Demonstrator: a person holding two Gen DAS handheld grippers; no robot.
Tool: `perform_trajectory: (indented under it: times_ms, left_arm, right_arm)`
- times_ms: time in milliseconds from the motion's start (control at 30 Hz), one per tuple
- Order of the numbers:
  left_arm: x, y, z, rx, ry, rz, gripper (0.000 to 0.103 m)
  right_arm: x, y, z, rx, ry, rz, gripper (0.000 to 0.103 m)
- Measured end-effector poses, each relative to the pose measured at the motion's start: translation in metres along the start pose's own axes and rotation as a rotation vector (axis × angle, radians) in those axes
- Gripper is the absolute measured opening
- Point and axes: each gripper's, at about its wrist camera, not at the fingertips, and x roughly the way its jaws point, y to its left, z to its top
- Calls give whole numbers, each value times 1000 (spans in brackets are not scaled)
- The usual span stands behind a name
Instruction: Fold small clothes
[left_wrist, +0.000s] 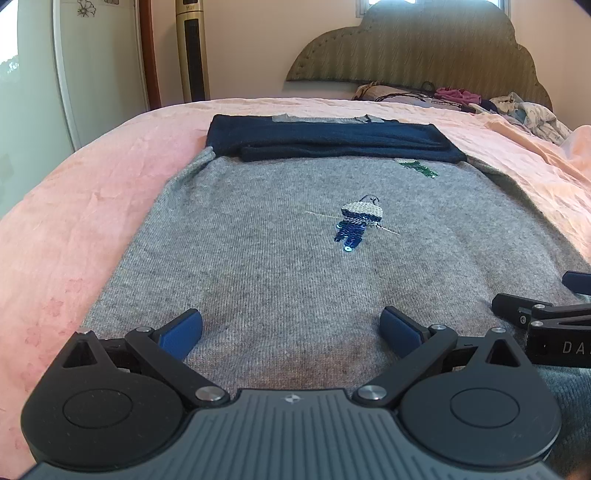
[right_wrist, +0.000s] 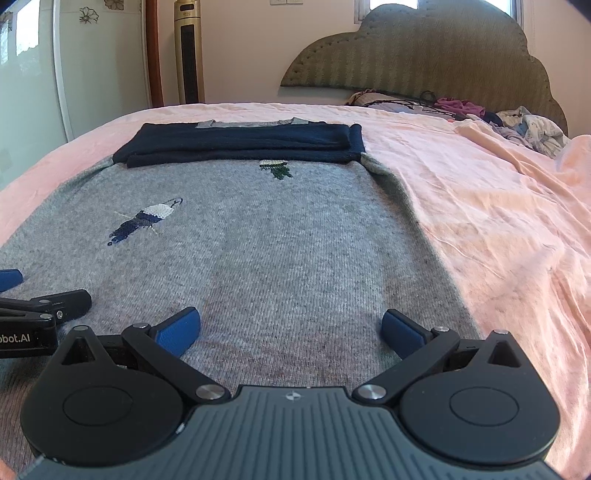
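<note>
A small grey knit sweater (left_wrist: 266, 266) (right_wrist: 280, 243) lies flat on the pink bedsheet (left_wrist: 74, 206) (right_wrist: 498, 229). Its navy sleeves (left_wrist: 325, 142) (right_wrist: 240, 142) are folded across the far end. A sequin figure (left_wrist: 356, 221) (right_wrist: 144, 219) decorates the front. My left gripper (left_wrist: 291, 332) stands open low over the sweater's near left part, nothing between its blue pads. My right gripper (right_wrist: 291, 330) is open too, over the near right part by the sweater's edge. Each gripper shows at the edge of the other's view: the right gripper (left_wrist: 535, 306), the left gripper (right_wrist: 40, 302).
A pile of loose clothes (left_wrist: 517, 110) (right_wrist: 517, 125) lies at the far right by the padded headboard (left_wrist: 413, 48) (right_wrist: 417, 51). A tall gold tower fan (left_wrist: 190, 48) (right_wrist: 189, 51) and a white door (left_wrist: 99, 55) stand beyond the bed's far left.
</note>
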Motion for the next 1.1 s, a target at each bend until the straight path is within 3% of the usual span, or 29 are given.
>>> perform_trajectory:
  times_ms: [1100]
  left_arm:
    - [-1,0,0,0,-1,0,103]
  right_arm:
    - [-9,0,-8,6,-10,5,103]
